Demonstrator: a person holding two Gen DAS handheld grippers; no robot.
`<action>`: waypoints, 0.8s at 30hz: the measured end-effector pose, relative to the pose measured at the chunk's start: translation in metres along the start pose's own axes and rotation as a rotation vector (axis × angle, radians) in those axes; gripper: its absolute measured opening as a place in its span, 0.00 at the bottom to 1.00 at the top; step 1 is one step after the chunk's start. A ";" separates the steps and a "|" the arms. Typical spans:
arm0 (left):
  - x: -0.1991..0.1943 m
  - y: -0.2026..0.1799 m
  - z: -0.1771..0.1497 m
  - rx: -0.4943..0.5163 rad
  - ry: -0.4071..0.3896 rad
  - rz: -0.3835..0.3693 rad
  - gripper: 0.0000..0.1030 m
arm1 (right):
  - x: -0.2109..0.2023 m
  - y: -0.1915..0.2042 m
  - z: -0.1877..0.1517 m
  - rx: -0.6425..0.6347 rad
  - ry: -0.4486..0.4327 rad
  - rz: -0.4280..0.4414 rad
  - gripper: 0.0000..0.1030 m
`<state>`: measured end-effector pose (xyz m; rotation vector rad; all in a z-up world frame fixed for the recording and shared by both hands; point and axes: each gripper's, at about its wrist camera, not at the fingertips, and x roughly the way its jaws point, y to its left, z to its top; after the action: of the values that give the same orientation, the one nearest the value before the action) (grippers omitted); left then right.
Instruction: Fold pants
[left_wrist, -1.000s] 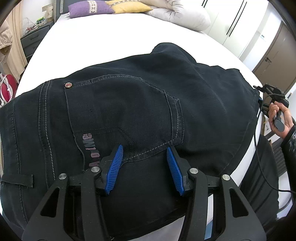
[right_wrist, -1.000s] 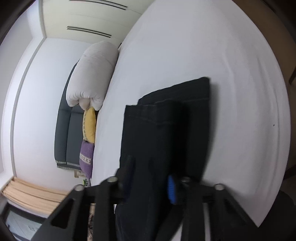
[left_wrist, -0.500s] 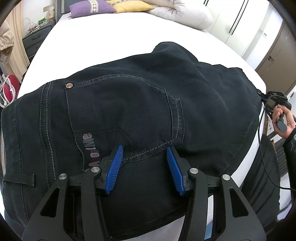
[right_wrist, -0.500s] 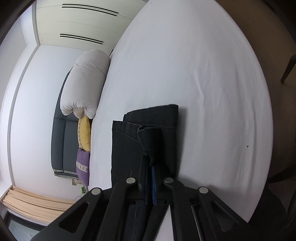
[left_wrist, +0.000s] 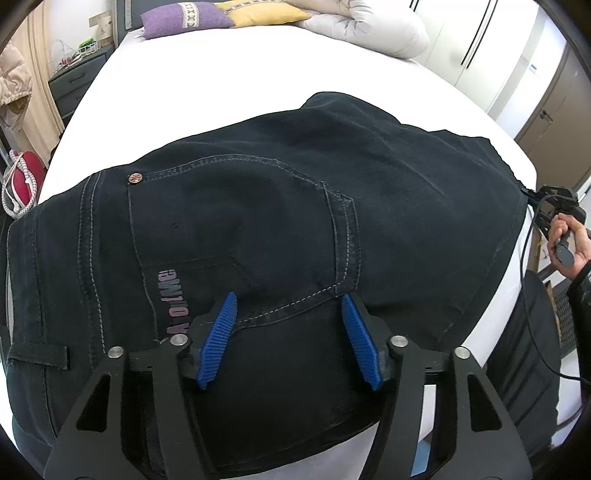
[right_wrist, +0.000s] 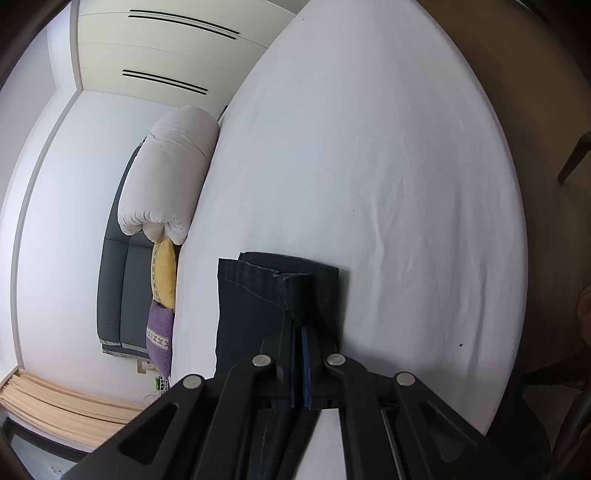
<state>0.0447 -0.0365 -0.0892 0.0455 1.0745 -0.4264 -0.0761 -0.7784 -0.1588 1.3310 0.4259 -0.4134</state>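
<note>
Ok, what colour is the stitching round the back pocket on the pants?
Pale grey, on near-black pants; the pocket stitching shows best in the left wrist view.

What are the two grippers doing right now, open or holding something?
Left gripper: open, over the pants, gripping nothing.
Right gripper: shut on a hem edge of the pants.

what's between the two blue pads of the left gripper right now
In the left wrist view, the left gripper is open over the black pants; between its pads lies the stitched lower edge of the back pocket.
</note>
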 end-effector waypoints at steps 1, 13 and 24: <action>0.000 0.000 0.000 0.000 -0.001 -0.003 0.60 | -0.001 0.000 0.000 0.003 -0.002 0.000 0.03; 0.003 0.001 -0.001 0.006 -0.016 -0.013 0.63 | -0.011 -0.001 -0.004 0.022 -0.014 -0.028 0.03; -0.001 0.006 -0.006 0.013 -0.021 -0.015 0.63 | -0.013 -0.007 -0.006 0.040 -0.019 -0.041 0.02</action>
<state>0.0414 -0.0291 -0.0923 0.0444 1.0517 -0.4463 -0.0912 -0.7733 -0.1586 1.3577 0.4315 -0.4700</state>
